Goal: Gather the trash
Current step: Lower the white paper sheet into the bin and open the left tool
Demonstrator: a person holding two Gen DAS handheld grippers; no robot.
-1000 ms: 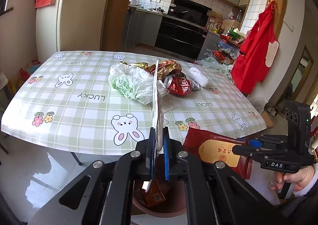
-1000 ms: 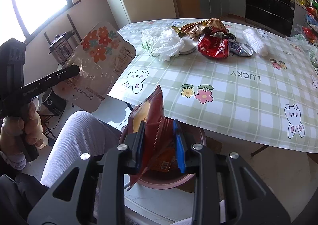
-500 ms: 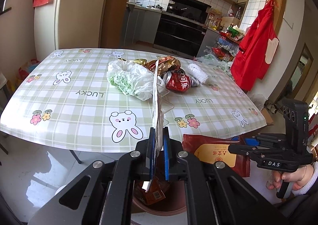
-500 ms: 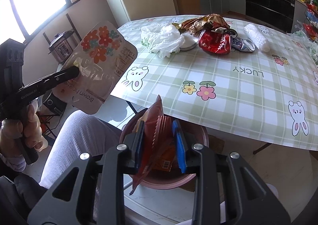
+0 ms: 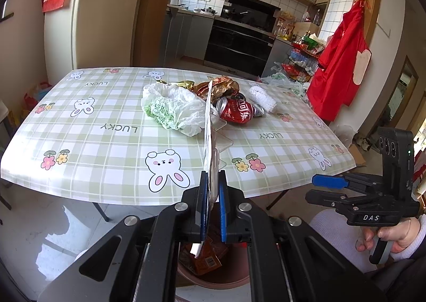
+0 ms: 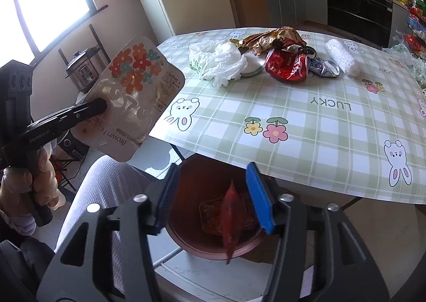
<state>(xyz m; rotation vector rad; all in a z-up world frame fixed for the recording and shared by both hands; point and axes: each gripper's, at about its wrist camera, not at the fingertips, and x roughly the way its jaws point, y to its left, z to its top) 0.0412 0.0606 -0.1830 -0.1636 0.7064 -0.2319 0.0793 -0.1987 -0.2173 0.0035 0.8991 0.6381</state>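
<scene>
My left gripper (image 5: 212,179) is shut on a flat hook blister pack (image 5: 209,128), edge-on here; the right wrist view shows its flowered card (image 6: 133,94) held out left of the table. My right gripper (image 6: 213,176) hangs over a brown bin (image 6: 186,243), jaws opening. A red snack wrapper (image 6: 231,219) is loose between them, clear of both pads, dropping into the bin. On the table (image 5: 106,142) lie a white plastic bag (image 5: 173,107), a crushed red can (image 5: 237,114), a gold-brown wrapper (image 5: 218,87) and a white roll (image 5: 262,96).
The bin stands on the floor under the table's near edge, with other wrappers in it. A person's knee in white trousers (image 6: 106,187) is just left of the bin. A fridge (image 5: 106,22) and kitchen units stand behind the table; a red apron (image 5: 338,75) hangs at right.
The right gripper's jaws have spread wide and let go of the red wrapper, which now falls toward the bin. The left gripper still grips the blister pack in the same place.
</scene>
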